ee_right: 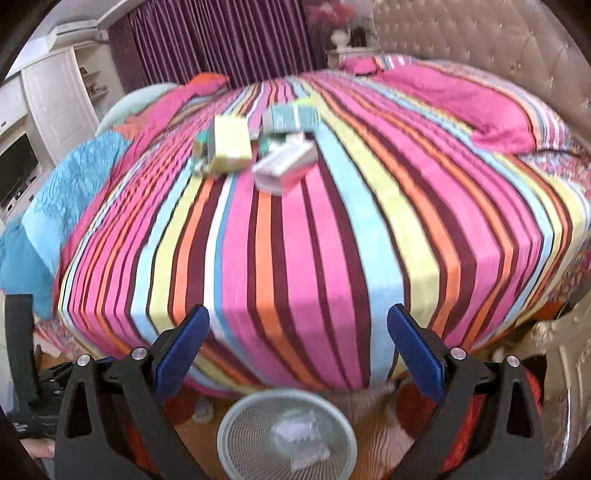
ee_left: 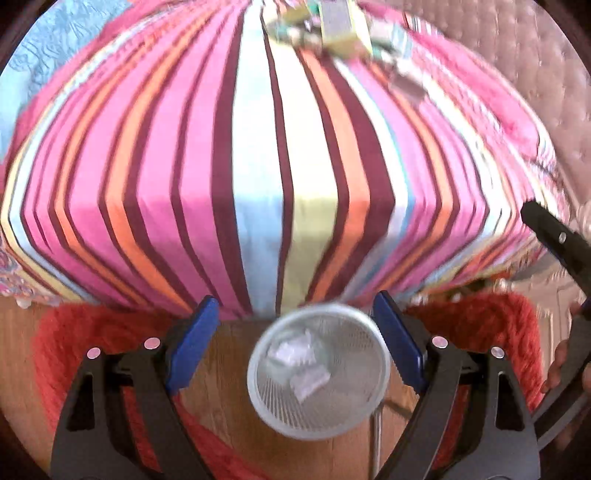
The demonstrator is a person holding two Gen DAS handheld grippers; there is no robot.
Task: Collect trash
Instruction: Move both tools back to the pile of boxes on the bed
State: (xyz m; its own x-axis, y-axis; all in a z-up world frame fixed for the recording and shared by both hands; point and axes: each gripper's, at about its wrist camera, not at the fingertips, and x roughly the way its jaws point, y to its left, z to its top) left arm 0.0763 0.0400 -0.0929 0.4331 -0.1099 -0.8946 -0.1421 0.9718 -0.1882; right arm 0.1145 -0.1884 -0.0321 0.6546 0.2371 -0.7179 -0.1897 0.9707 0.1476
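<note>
Looking along my left gripper (ee_left: 295, 339), I see its blue fingers spread wide with nothing between them, hovering over the mesh bin (ee_left: 318, 373) on the wooden floor, crumpled wrappers (ee_left: 299, 363) already lying inside. Boxes (ee_left: 343, 29) sit far up the striped bed (ee_left: 258, 155)

From my right gripper (ee_right: 297, 350), also released and empty, the bin (ee_right: 286, 435) stands below at the bed's foot, and the boxes (ee_right: 255, 151) lie clustered mid-bed (ee_right: 332, 240), blurred
</note>
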